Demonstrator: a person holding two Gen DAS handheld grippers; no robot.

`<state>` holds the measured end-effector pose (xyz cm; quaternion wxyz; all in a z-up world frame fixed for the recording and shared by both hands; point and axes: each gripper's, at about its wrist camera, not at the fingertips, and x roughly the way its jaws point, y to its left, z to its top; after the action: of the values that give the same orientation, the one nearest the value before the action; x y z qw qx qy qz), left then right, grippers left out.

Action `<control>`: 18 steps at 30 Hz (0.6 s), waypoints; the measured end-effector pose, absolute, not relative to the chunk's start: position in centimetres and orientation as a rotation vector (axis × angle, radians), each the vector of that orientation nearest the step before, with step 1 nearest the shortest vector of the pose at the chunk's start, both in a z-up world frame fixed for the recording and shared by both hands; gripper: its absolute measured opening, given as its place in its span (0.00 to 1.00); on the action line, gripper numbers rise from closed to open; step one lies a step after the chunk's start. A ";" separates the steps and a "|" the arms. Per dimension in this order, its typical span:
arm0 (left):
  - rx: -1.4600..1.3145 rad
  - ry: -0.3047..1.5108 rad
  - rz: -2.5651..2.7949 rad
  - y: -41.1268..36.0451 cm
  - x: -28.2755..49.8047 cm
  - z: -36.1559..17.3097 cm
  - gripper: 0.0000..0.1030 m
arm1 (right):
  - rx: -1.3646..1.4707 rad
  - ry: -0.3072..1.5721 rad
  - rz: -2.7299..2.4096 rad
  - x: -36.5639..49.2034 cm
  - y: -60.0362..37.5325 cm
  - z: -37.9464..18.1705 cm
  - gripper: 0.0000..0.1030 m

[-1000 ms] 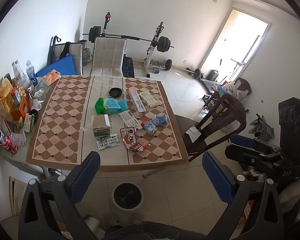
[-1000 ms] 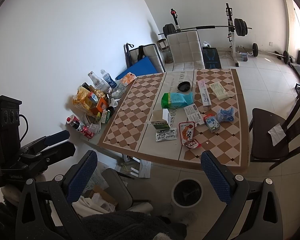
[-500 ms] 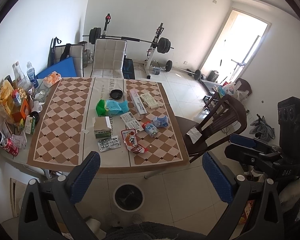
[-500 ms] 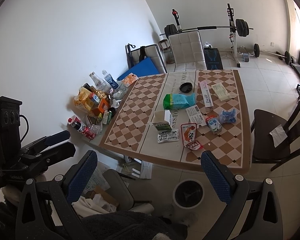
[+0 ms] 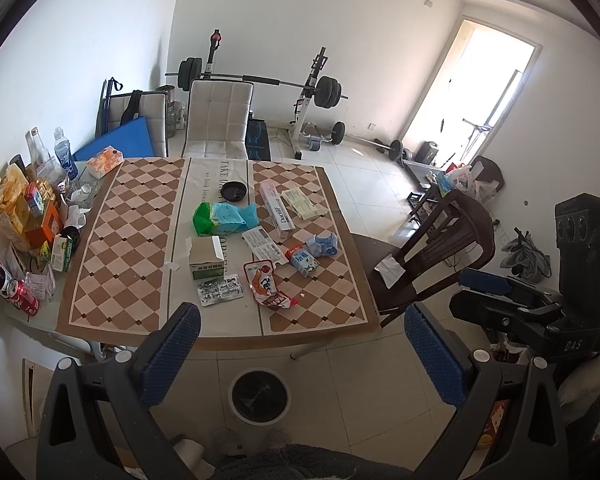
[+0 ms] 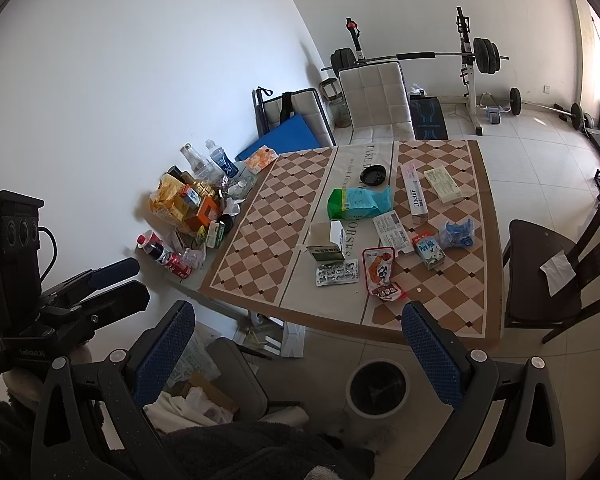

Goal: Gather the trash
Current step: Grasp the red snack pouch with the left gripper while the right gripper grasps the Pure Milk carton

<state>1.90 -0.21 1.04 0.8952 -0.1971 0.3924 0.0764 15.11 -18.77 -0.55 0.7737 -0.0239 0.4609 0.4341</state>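
Both cameras have edged slightly closer to the table [image 5: 112,216] since a second ago. Left claw [image 5: 300,354] and right claw [image 6: 296,354] gape wide, holding nothing. Litter sits mid-frame on the table: a red snack pouch [image 5: 266,285], a foil pill sheet [image 5: 220,294], a crumpled blue wrapper [image 5: 322,245]. These look light and flimsy; pinch a raised edge. A bin [image 5: 259,396] stands lower centre.

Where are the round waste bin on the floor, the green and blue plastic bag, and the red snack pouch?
Round white waste bin [image 5: 259,394], left wrist view, dark inside.
Green and blue plastic bag [image 5: 225,219], left wrist view, its middle.
Red snack pouch [image 6: 381,271], right wrist view, its front.
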 end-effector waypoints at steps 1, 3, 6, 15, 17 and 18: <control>-0.410 0.814 0.158 -0.2 1.9 1.0 1.00 | -0.052 0.998 0.940 15.2 -18.8 -0.6 1.00; -0.410 0.812 0.157 -0.2 2.0 1.1 1.00 | -0.053 0.999 0.941 15.3 -18.9 -0.6 1.00; -0.411 0.812 0.155 0.0 2.0 1.2 1.00 | -0.051 0.999 0.939 15.3 -19.0 -0.6 1.00; -0.315 0.822 0.303 1.0 3.2 1.3 1.00 | -0.022 1.009 0.903 14.4 -17.8 -0.7 1.00; -0.213 0.823 0.454 1.8 4.1 0.3 1.00 | -0.017 1.011 0.853 14.6 -17.6 -1.2 1.00; -0.174 0.830 0.521 2.3 4.6 -0.6 1.00 | -0.012 1.009 0.810 14.8 -17.5 -1.5 1.00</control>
<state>4.58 2.31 -0.64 0.8787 -0.0835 0.3981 0.2499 14.77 -17.49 -1.53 0.7979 -0.0054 0.4702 0.3771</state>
